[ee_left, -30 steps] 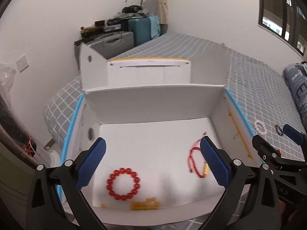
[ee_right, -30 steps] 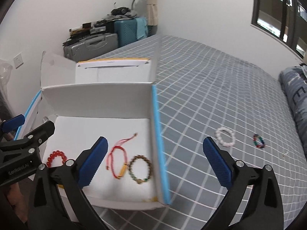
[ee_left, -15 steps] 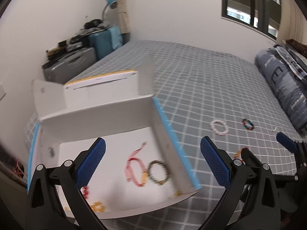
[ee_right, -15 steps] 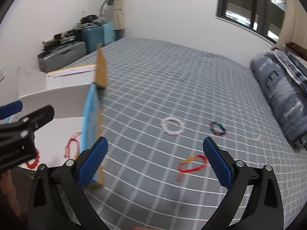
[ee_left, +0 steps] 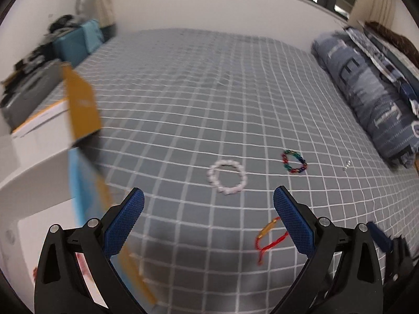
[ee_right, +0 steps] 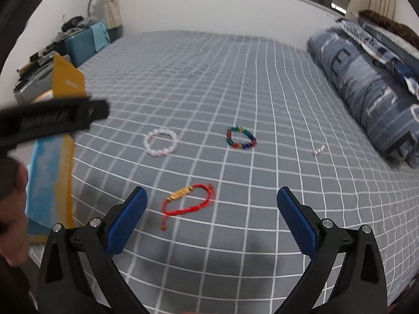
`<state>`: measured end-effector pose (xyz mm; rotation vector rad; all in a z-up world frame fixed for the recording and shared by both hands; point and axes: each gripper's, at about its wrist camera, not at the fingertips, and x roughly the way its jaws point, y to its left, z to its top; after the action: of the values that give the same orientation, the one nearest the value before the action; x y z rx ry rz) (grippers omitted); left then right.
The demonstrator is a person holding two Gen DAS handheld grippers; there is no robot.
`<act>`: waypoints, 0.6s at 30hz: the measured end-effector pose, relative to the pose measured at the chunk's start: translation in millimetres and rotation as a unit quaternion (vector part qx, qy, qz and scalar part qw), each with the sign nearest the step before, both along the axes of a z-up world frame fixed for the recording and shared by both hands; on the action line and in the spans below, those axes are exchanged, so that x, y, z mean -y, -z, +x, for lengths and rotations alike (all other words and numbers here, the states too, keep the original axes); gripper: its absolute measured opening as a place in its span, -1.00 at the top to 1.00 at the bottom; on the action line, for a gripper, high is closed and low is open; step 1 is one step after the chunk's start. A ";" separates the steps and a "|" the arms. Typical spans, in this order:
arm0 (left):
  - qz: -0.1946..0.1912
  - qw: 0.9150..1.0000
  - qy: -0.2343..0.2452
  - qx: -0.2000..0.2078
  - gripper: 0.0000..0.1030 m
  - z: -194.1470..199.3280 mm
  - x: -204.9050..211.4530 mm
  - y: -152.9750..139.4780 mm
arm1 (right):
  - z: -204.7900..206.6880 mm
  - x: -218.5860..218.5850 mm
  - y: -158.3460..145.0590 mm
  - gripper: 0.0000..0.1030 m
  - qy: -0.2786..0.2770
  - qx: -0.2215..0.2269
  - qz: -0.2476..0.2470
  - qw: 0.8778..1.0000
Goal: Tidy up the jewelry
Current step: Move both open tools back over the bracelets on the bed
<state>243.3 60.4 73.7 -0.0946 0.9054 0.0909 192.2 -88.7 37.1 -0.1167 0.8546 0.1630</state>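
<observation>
A white bead bracelet [ee_left: 227, 180] [ee_right: 160, 142], a rainbow bead bracelet [ee_left: 293, 161] [ee_right: 241, 138] and a red cord bracelet [ee_left: 269, 238] [ee_right: 188, 204] with a gold bar lie on the grey checked bedspread [ee_right: 235, 83]. A small silver piece [ee_right: 318, 151] lies further right. My left gripper [ee_left: 208, 218] is open and empty above the bedspread, the white bracelet just beyond its fingers. My right gripper [ee_right: 212, 216] is open and empty, the red cord bracelet between and just beyond its fingers. The white box [ee_left: 39, 172] with blue and yellow edges is at the left.
A rolled blue quilt [ee_right: 366, 91] lies along the bed's right side. Suitcases and clutter [ee_right: 78, 39] stand at the far left by the wall. My left gripper's body [ee_right: 49, 120] crosses the left of the right wrist view.
Both grippers have swung right, away from the box and over the bedspread. The box interior with its bracelets has left the middle of both views; the loose bracelets are now in front.
</observation>
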 end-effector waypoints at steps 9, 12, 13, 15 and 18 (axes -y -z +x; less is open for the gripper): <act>0.013 0.998 -0.003 -0.065 -0.89 76.0 10.8 65.5 | 35.2 9.5 42.5 -0.85 0.004 -0.038 0.004 0.999; 0.024 0.997 -0.001 -0.073 -0.89 94.2 13.8 81.7 | 44.6 5.7 57.5 -0.85 -0.001 -0.054 0.010 0.998; 0.028 0.997 -0.003 -0.073 -0.89 98.6 14.2 85.7 | 46.5 4.4 61.5 -0.85 -0.004 -0.056 0.013 0.998; 0.034 0.997 -0.006 -0.076 -0.89 106.2 14.4 94.4 | 53.3 0.4 70.2 -0.85 -0.006 -0.065 0.015 0.998; 0.035 0.995 -0.006 -0.091 -0.89 117.5 12.7 111.6 | 60.3 -7.4 79.4 -0.85 -0.019 -0.069 0.012 0.997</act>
<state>360.9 47.7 -37.9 -0.0258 1.0824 0.1443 252.5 -81.3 -42.3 -0.1003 0.9882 0.2179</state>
